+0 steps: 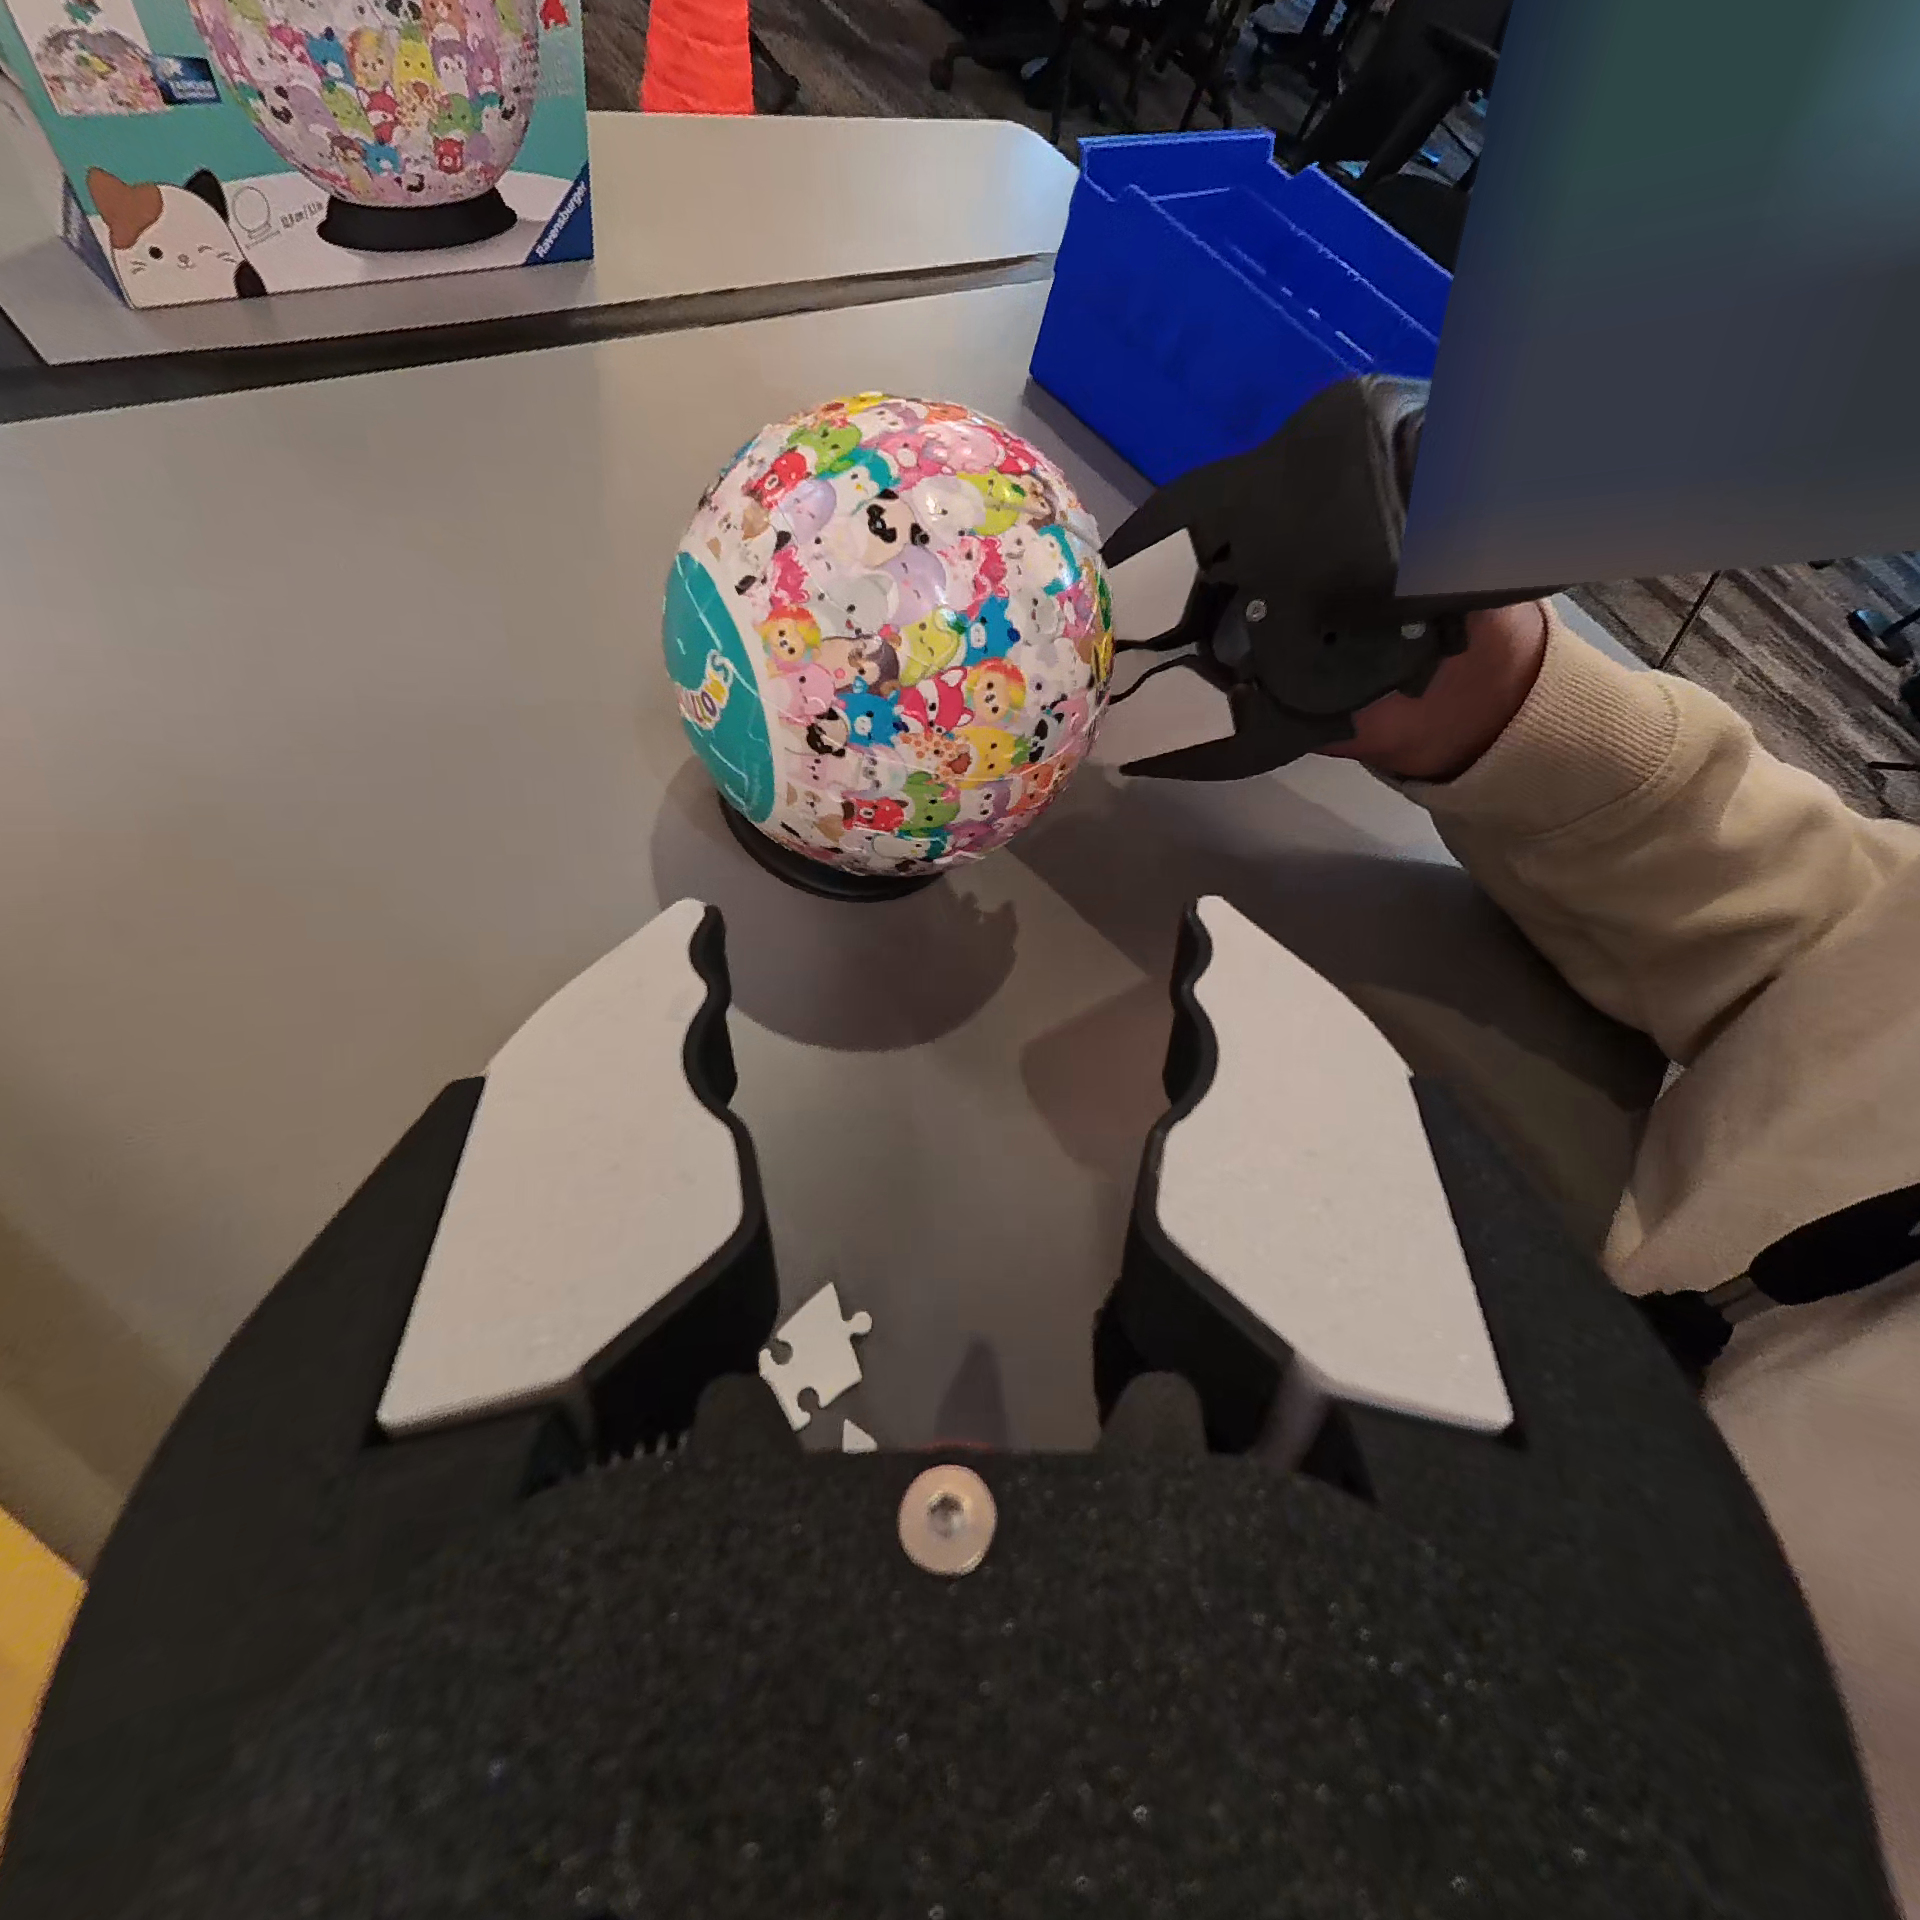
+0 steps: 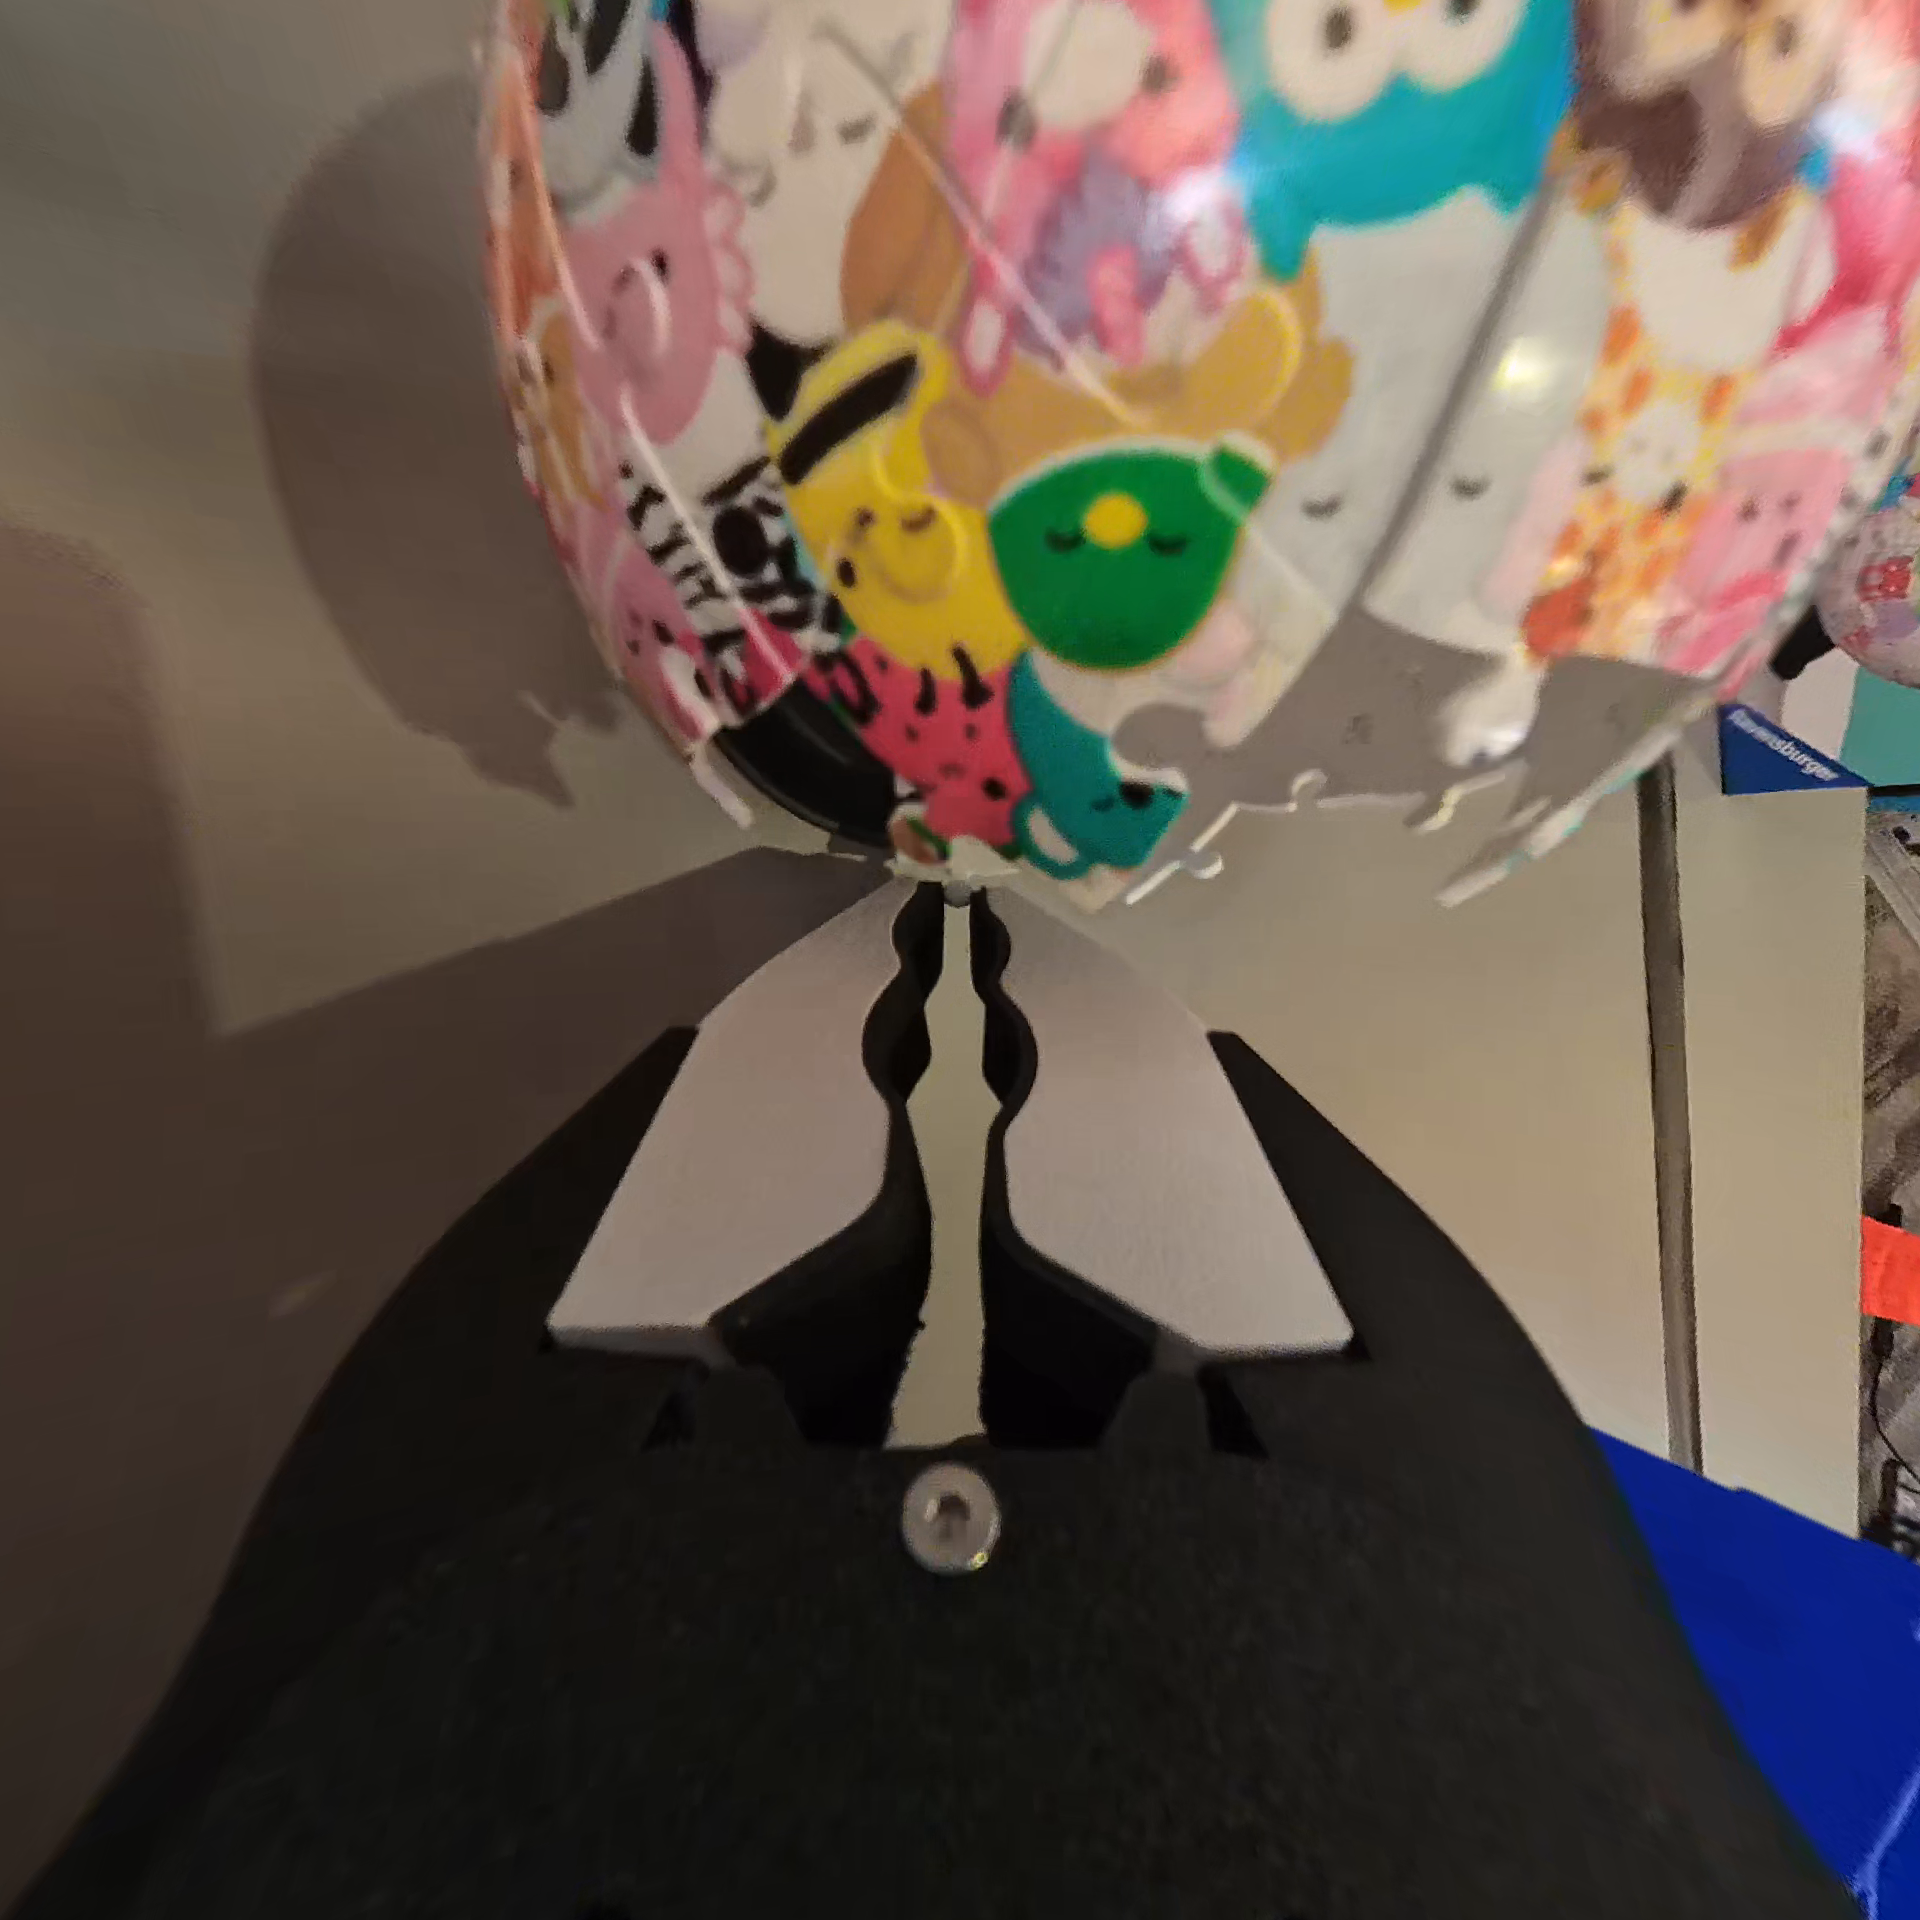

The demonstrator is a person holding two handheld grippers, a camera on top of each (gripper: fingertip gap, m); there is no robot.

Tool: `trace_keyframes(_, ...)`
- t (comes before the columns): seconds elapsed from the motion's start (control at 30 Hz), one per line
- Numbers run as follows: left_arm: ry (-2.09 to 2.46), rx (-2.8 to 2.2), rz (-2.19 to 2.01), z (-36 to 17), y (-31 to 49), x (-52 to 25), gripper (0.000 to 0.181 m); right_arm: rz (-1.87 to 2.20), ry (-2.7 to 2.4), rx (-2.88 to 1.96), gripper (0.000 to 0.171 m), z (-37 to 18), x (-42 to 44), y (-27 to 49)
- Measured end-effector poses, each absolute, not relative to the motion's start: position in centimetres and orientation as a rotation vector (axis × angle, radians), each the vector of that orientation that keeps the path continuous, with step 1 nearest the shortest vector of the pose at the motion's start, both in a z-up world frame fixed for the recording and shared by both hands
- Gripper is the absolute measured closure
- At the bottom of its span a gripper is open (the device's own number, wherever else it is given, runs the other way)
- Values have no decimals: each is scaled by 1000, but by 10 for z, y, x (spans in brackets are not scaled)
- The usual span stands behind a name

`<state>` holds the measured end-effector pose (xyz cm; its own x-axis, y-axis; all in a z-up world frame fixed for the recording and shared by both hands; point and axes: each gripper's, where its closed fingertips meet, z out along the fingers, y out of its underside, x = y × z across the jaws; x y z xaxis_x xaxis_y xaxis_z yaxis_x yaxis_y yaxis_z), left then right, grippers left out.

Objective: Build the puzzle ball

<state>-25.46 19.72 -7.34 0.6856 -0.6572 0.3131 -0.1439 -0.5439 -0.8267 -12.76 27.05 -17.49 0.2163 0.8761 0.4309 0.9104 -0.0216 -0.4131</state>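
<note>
- The puzzle ball (image 1: pixel 888 644) is seated on a dark stand (image 1: pixel 831 871) on the table (image 1: pixel 312 727), straight ahead of the left hand-held gripper (image 1: pixel 951 935), whose fingers are spread and empty.
- The right hand-held gripper (image 2: pixel 956 914) is nearer, nearly closed, tips at the ball's open jagged edge; whether a piece is pinched cannot be told.
- Only the left wrist view shows 1 loose piece (image 1: pixel 816 1356) beneath that gripper.

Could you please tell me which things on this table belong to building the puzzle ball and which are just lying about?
In the job:
- puzzle ball on its black stand
- loose white puzzle piece
- right gripper, nearly closed at the ball's open edge
- left gripper, open, holding nothing

Lying about:
- puzzle box
- blue bin
- orange cone
</note>
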Motion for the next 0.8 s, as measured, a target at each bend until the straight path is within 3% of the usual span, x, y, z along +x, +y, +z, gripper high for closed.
trace_keyframes(0.8,591,-2078,-807,-78,198,-263,100,-44,-1658,-1942,166,-171,-136,275)
